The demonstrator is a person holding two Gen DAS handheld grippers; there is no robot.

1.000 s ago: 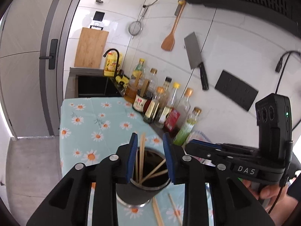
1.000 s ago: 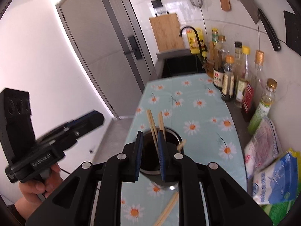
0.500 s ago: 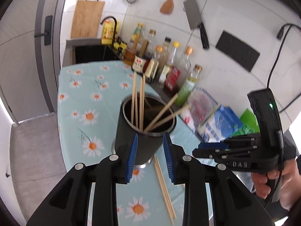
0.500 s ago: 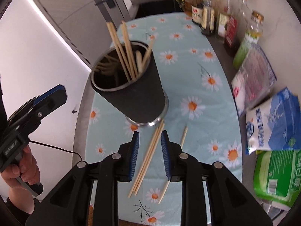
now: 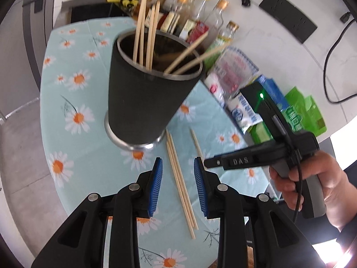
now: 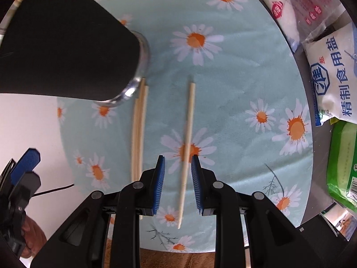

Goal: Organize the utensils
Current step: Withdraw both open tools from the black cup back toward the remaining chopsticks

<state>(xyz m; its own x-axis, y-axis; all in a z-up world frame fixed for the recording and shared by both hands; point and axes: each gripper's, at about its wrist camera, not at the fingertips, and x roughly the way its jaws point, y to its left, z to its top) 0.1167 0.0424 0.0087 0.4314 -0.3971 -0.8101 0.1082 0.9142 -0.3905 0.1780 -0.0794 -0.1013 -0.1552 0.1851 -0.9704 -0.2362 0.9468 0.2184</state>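
Your left gripper (image 5: pixel 178 187) points down at the tabletop (image 5: pixel 89 156), which wears a pale blue daisy cloth. Its jaws are spreading at this moment, and the pair of chopsticks (image 5: pixel 178 174) lying flat on the cloth shows in the gap between the blue pads without either pad touching it. That pair lies side by side just beside the base of the black utensil holder (image 5: pixel 145 98), one end close against its metal foot. The holder stands upright on the cloth and already carries several chopsticks (image 5: pixel 147 33) leaning out of its rim.

Your right gripper (image 6: pixel 178 185) points steeply down, on the far side of the pair from the holder. Its jaws are parted, with a single chopstick (image 6: pixel 188 138) lying on the cloth between the pads; neither pad presses on it. Beyond that chopstick from the holder, at the cloth's edge, sit bags of salt (image 6: pixel 332 73) and a green packet (image 6: pixel 343 167).
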